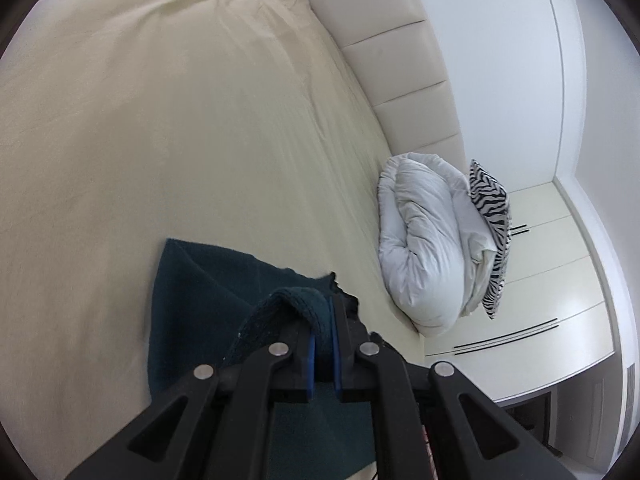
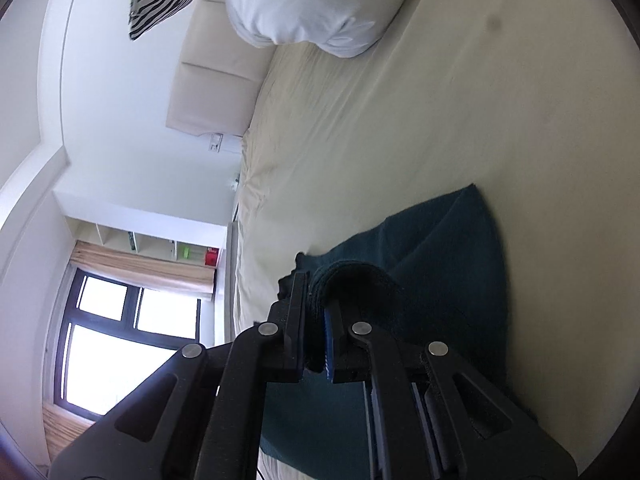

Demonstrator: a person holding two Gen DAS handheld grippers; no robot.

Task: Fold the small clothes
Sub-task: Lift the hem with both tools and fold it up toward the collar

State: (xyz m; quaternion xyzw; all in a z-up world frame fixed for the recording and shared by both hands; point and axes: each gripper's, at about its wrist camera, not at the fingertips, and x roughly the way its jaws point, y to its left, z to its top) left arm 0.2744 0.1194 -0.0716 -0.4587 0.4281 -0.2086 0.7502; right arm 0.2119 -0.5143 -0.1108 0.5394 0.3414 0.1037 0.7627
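Note:
A dark teal knitted garment (image 1: 200,292) lies on the cream bed sheet (image 1: 180,120). My left gripper (image 1: 323,328) is shut on a raised edge of it, with the fabric pinched between the blue pads. In the right wrist view the same teal garment (image 2: 448,248) spreads over the sheet (image 2: 480,100). My right gripper (image 2: 318,312) is shut on another lifted edge of it, the thick hem bunched over the jaws. The part of the garment under each gripper is hidden.
A folded white duvet (image 1: 428,240) and a zebra-striped cushion (image 1: 494,232) sit at the head of the bed against the padded headboard (image 1: 400,60). White wardrobe doors (image 1: 540,280) stand beyond. A window (image 2: 120,340) and shelves (image 2: 160,244) are beside the bed.

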